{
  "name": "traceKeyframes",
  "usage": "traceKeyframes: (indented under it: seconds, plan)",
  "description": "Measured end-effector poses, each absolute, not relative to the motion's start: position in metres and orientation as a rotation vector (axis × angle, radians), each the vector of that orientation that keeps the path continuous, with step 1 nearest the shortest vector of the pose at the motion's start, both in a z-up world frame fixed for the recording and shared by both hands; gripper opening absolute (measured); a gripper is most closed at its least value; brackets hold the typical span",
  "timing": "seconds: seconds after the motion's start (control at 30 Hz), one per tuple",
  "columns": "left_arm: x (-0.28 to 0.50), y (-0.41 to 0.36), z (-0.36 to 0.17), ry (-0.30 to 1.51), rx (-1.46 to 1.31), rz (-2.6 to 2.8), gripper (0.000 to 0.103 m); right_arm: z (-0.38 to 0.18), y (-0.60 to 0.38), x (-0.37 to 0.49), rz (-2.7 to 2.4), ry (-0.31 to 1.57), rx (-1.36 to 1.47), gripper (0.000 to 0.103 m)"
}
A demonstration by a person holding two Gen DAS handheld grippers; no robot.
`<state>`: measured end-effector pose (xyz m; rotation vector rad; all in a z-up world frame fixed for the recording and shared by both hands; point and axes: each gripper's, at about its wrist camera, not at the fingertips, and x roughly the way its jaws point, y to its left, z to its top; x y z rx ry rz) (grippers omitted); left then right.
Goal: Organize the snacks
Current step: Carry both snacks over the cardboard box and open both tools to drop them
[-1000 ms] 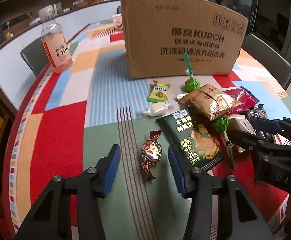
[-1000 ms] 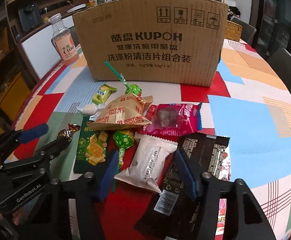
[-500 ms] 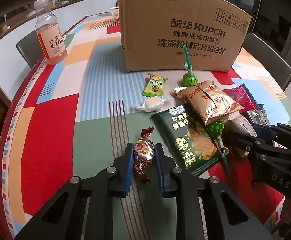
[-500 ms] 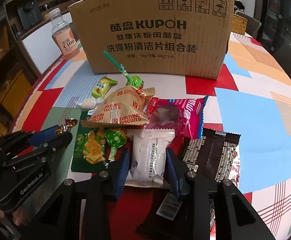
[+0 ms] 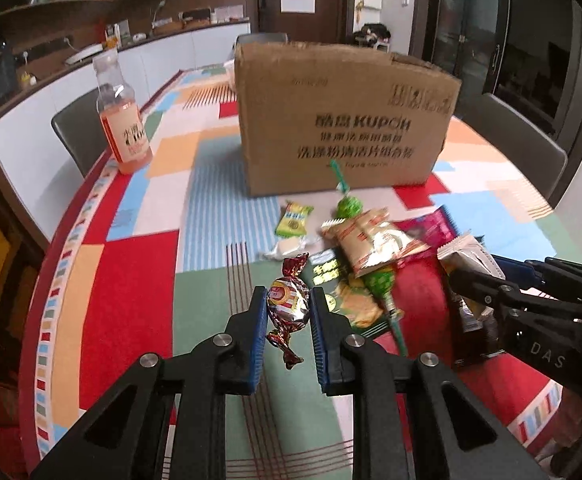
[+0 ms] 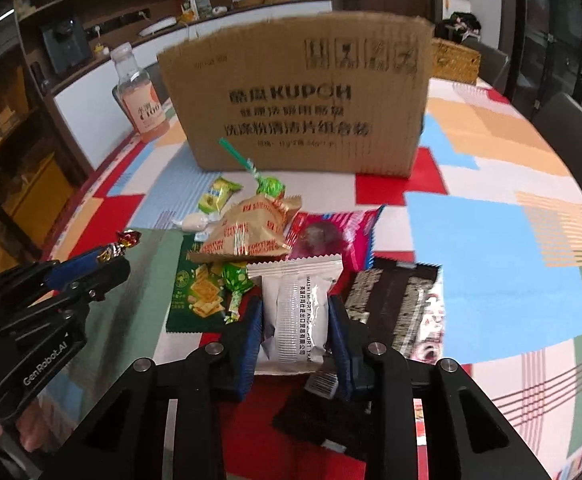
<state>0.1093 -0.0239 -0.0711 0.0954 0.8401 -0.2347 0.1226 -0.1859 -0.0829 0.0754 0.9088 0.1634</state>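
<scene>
My left gripper (image 5: 289, 304) is shut on a foil-wrapped candy (image 5: 288, 307) and holds it above the table. My right gripper (image 6: 295, 312) is shut on a white snack packet (image 6: 295, 312), lifted off the pile. The packet also shows in the left wrist view (image 5: 467, 258). A cardboard box (image 5: 343, 120) stands behind the snack pile. In the pile lie a fortune biscuit bag (image 6: 251, 228), a green cracker packet (image 6: 199, 296), a pink packet (image 6: 337, 236), a black packet (image 6: 395, 308), green lollipops (image 6: 269, 186) and a small green candy (image 6: 215, 196).
An orange drink bottle (image 5: 125, 120) stands at the table's left edge. A wicker basket (image 6: 455, 60) sits behind the box. Chairs stand around the table (image 5: 131, 280). A small white wrapped candy (image 5: 287, 246) lies beside the pile.
Both grippers have closed on their snacks and risen: the left lifted the foil candy off the table, the right lifted the white packet off the pile. Both views are higher.
</scene>
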Motion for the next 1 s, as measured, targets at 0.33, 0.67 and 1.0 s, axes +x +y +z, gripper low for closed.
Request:
traceKeyframes:
  seconds: [0.33, 0.67, 1.0]
  plan:
    - [0.111, -0.038, -0.024, 0.721, 0.117, -0.232, 0.022, -0.036, -0.194, 0.116, 0.204, 0.770, 0.080, 0.033]
    - [0.151, -0.056, 0.007, 0.623, 0.132, -0.231, 0.022, 0.005, -0.215, 0.152, 0.173, 0.623, 0.085, 0.033]
    - [0.207, -0.062, 0.037, 0.591, 0.130, -0.233, 0.022, 0.036, -0.221, 0.208, 0.160, 0.567, 0.084, 0.033]
